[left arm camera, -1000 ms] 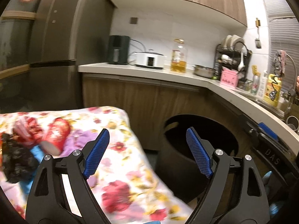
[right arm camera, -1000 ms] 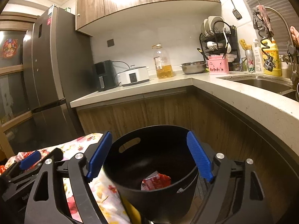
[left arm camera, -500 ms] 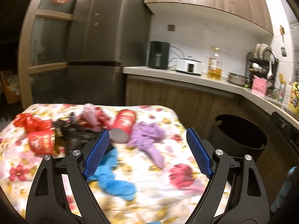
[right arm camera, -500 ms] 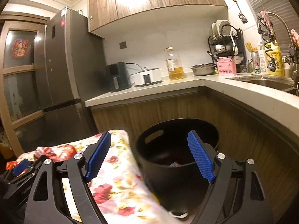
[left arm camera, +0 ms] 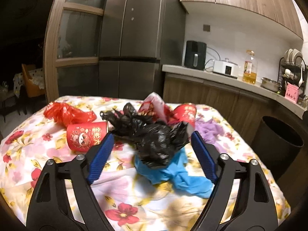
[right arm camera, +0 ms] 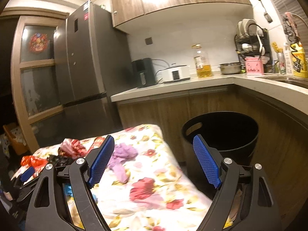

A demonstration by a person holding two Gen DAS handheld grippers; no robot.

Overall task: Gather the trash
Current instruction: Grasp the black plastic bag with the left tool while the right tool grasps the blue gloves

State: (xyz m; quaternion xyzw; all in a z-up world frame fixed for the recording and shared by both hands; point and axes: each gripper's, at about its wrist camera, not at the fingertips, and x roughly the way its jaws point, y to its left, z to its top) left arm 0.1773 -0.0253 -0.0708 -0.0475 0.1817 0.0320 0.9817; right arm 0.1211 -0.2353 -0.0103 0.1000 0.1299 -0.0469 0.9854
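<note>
While both tongs gape empty, the red cup's gold writing stays unreadable.

The left wrist view looks close over the floral table; the right wrist view faces the bin; both share table and fridge.

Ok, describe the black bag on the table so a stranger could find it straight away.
Start at the table with the flowered cloth in front of the fridge. Among the pile of trash in its middle, the black bag lies crumpled on top of a blue glove. It is the only black, shiny piece; its neighbours are red, purple or blue.
</note>
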